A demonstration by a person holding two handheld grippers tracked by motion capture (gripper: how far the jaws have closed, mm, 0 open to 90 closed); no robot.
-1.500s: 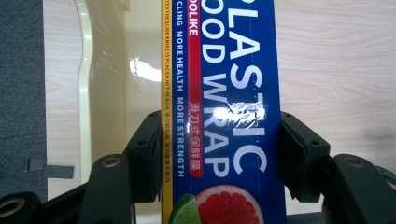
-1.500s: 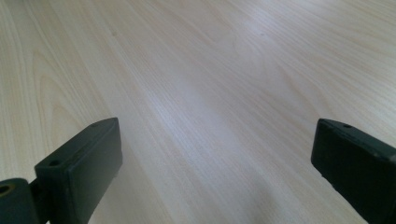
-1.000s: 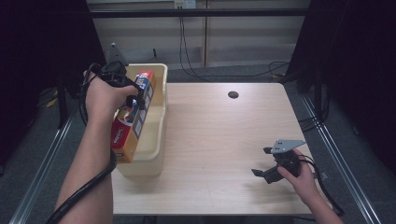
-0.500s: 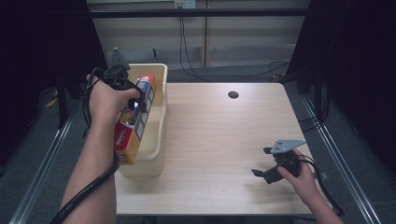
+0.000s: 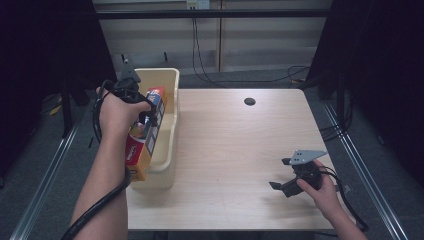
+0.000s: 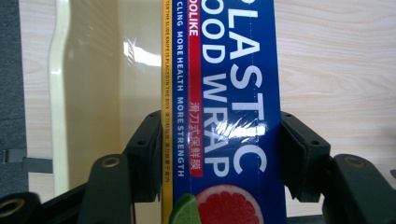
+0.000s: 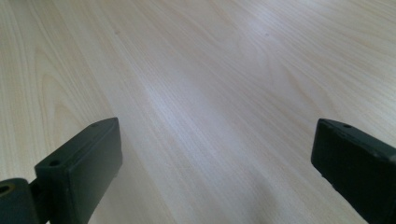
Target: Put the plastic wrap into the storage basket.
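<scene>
A long blue, red and yellow plastic-wrap box (image 5: 145, 134) hangs lengthwise over the cream bin (image 5: 169, 80) at the table's left edge. My left gripper (image 5: 145, 118) is shut on its middle. In the left gripper view both black jaws press the sides of the plastic-wrap box (image 6: 224, 112), with the bin's inside (image 6: 93, 93) below it. My right gripper (image 5: 281, 173) rests low over the table's near right part, open and holding nothing. In the right gripper view its jaws stand wide apart over bare wood (image 7: 205, 93).
A round dark cable hole (image 5: 249, 101) sits at the table's far middle. The wooden tabletop (image 5: 240, 145) spreads between the bin and the right gripper. Cables trail on the floor beyond the far edge. Metal rails run along both table sides.
My left hand has lifted the plastic-wrap box a little and shifted it toward the near end of the bin. The right gripper has stayed put.
</scene>
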